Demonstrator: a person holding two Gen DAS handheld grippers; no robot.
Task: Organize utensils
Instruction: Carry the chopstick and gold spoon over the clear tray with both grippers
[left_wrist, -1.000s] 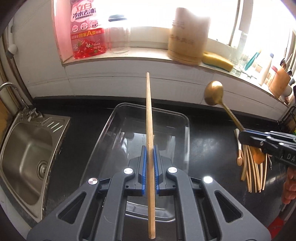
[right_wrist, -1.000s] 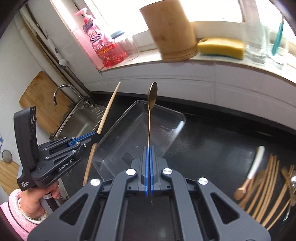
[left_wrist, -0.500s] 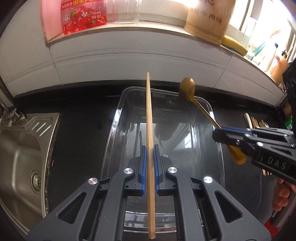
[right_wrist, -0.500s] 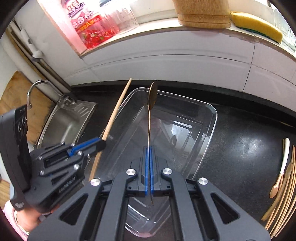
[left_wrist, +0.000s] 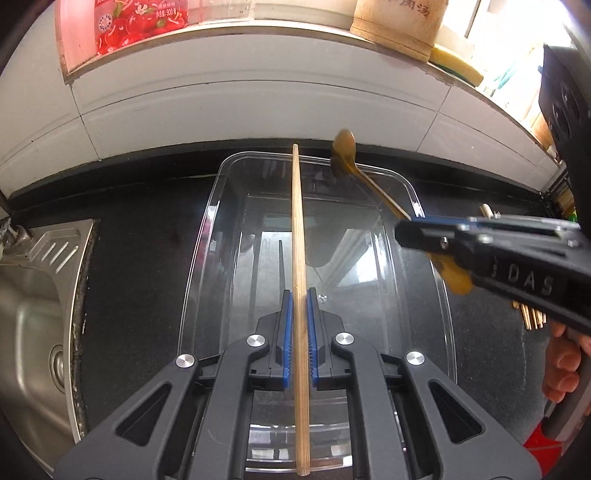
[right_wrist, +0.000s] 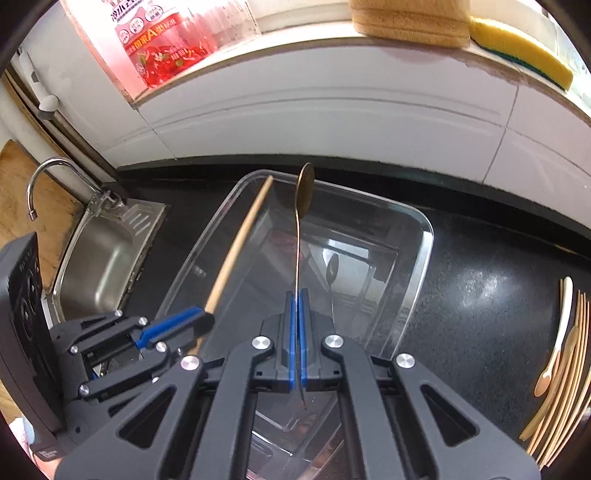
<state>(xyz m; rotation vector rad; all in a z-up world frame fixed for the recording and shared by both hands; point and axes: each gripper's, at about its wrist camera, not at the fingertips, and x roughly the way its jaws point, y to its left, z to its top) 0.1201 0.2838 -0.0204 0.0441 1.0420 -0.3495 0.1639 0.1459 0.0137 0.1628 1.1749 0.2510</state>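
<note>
My left gripper (left_wrist: 298, 295) is shut on a single wooden chopstick (left_wrist: 297, 221), which points forward over a clear plastic bin (left_wrist: 218, 192) on the black counter. My right gripper (right_wrist: 299, 295) is shut on the thin handle of a gold spoon (right_wrist: 306, 188), bowl forward and edge-on, above the same bin (right_wrist: 424, 236). In the left wrist view the right gripper (left_wrist: 406, 230) reaches in from the right with the spoon (left_wrist: 345, 151) over the bin's far right corner. The right wrist view has the left gripper (right_wrist: 207, 319) and its chopstick (right_wrist: 240, 243) at the bin's left side.
A pile of wooden chopsticks and spoons (right_wrist: 565, 350) lies on the counter to the right. A steel sink (right_wrist: 96, 258) with a faucet (right_wrist: 40, 177) sits left of the bin. The sill behind carries a red detergent bottle (right_wrist: 159, 44), a wooden holder (left_wrist: 395, 29) and a yellow sponge (right_wrist: 517, 48).
Both grippers have come down and forward over the bin, tilting further down. The spoon has moved left from beside the bin to above it. Both grips are unchanged.
</note>
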